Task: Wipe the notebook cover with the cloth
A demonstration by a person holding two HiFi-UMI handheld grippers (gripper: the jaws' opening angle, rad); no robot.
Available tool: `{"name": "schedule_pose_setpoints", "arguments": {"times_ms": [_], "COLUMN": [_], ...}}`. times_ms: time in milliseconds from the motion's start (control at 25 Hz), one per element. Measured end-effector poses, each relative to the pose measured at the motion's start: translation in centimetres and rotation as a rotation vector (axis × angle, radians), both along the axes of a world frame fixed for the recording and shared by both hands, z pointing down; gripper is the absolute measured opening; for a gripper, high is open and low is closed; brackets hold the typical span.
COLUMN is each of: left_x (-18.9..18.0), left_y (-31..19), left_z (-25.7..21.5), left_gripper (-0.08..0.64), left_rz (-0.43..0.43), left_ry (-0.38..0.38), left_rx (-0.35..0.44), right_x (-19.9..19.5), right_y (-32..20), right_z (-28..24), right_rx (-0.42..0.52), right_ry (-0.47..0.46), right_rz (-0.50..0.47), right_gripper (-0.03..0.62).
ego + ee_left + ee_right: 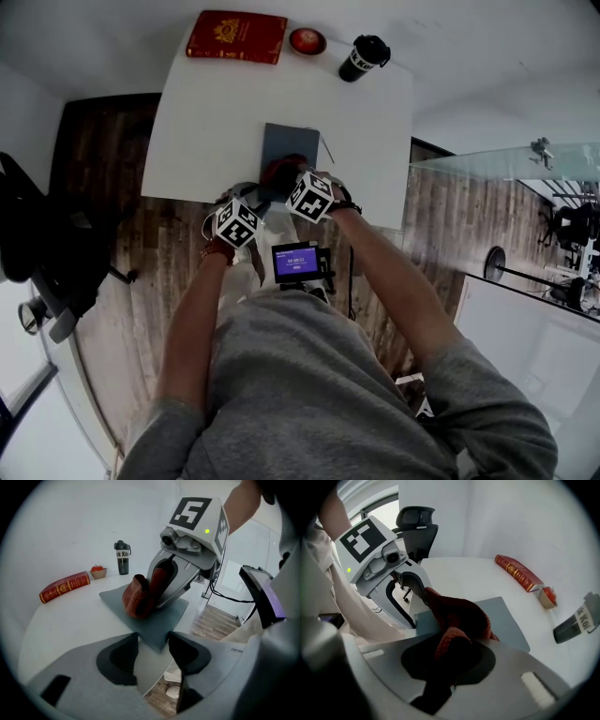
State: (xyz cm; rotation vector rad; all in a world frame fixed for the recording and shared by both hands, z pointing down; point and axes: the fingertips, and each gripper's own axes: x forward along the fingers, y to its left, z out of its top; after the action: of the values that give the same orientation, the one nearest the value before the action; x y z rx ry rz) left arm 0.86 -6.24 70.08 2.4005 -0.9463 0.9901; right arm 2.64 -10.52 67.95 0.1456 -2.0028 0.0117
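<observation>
Red cloth [459, 616], pinched in the right gripper's [450, 653] jaws, is pressing on the grey notebook [511, 620] at the table's [206, 122] near edge; wiping looks under way. The left gripper [152, 656] is hovering wide-jawed and empty at the notebook's near corner. The next move likely calls for sweeping farther.

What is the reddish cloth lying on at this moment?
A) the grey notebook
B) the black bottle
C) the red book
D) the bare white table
A: the right gripper is closed on the reddish cloth, and the bunched cloth lies on the grey notebook, well short of the items at the table's far edge.
</observation>
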Motion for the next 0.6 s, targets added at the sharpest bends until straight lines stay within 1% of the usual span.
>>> {"name": "schedule_pose_setpoints", "arguments": {"times_ms": [320, 600], "left_x": [0.0, 0.0], "left_y": [0.0, 0.0], "left_z": [0.0, 0.1], "left_gripper": [0.204, 0.204], "left_rz": [0.002, 0.003], "left_ry": [-0.004, -0.005], "left_rx": [0.009, 0.011], "right_x": [0.2, 0.3], "right_y": [2.6, 4.7], "right_z": [0.0, 0.1], "right_rx": [-0.029, -0.054], "right_ry": [-0.011, -0.007], "right_rz": [-0.008, -0.048], "right_gripper": [0.071, 0.069]}}
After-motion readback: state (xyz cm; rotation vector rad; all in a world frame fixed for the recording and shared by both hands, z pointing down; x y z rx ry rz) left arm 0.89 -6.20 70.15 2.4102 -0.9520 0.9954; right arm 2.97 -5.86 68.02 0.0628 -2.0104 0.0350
